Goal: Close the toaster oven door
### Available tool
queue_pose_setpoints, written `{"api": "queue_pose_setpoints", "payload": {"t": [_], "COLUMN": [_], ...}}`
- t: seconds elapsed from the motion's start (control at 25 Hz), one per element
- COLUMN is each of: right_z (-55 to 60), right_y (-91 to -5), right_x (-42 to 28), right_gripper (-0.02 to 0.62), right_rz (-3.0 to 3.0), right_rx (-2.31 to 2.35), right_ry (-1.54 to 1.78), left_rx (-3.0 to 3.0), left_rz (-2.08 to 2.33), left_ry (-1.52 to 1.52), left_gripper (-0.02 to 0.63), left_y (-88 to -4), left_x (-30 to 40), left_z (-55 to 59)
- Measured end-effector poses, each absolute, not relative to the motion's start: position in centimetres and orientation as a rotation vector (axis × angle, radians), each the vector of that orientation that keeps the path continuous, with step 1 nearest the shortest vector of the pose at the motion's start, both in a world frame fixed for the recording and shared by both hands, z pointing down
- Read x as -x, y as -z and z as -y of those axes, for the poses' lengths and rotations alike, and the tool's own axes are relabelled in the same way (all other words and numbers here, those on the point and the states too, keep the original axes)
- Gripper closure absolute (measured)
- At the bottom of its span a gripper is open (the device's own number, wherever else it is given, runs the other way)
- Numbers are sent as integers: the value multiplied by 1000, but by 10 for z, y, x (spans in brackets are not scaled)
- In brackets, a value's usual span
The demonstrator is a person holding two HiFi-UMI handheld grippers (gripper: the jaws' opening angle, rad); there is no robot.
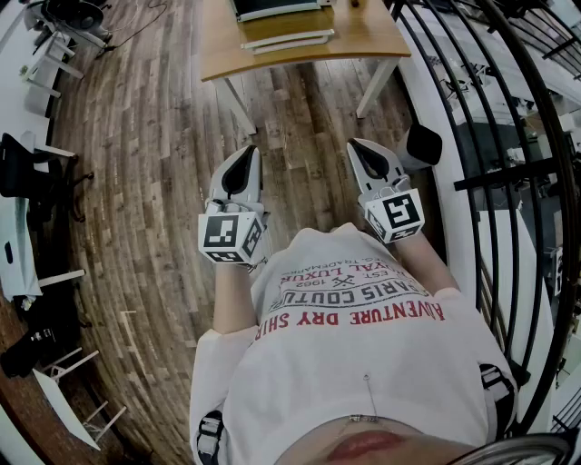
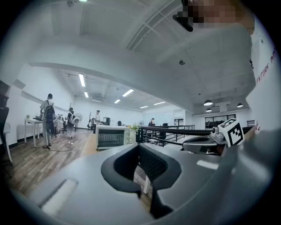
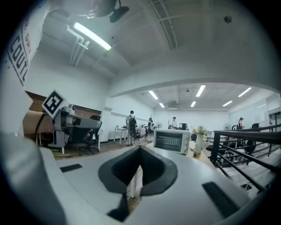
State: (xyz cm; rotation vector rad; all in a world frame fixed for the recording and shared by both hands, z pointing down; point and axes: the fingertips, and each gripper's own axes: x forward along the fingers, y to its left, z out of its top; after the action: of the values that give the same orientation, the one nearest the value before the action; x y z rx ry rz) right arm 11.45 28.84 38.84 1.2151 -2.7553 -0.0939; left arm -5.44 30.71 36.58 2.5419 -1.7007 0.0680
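Holding the left gripper (image 1: pixel 246 153) and right gripper (image 1: pixel 358 146) clenched empty, the person faces the oven (image 2: pixel 109 137) far ahead, between them.

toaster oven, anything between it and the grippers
Nothing visible. The left gripper and right gripper, both shut and empty, face the toaster oven across the wood floor; the vase stands beside it, not in front.

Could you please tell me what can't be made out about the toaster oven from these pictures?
1. Head view: the toaster oven is cut off by the top edge, so most of it is out of frame.
2. Left gripper view: it stands far off and small; whether its door is open cannot be told.
3. Right gripper view: likewise small; the handle cannot be made out.
4. Head view: the table is also cut off at its far end.
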Motion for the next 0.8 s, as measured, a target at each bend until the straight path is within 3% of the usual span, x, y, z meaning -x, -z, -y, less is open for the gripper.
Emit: {"api": "queue_pose_setpoints", "payload": {"t": [0.64, 0.68, 0.76, 0.8], "right_z": [-279, -279, -279, -280], "right_y": [-385, -387, -389, -391], "right_x": [-103, -102, -98, -95], "right_gripper": [607, 607, 607, 607], "right_rz": [2733, 2725, 2719, 2717], "right_rx": [-1303, -1313, -1314, -1308], "right_ry": [54, 52, 40, 36], "left_rx": [-2505, -2494, -2475, -2465], "left_rz": [1704, 1719, 1720, 1714], "left_ry": [-22, -21, -27, -28], "left_gripper": [586, 564, 429, 425], "left_y": [-371, -372, -377, -380], "left_x": [78, 83, 88, 90], "left_z": [-306, -305, -303, -303]}}
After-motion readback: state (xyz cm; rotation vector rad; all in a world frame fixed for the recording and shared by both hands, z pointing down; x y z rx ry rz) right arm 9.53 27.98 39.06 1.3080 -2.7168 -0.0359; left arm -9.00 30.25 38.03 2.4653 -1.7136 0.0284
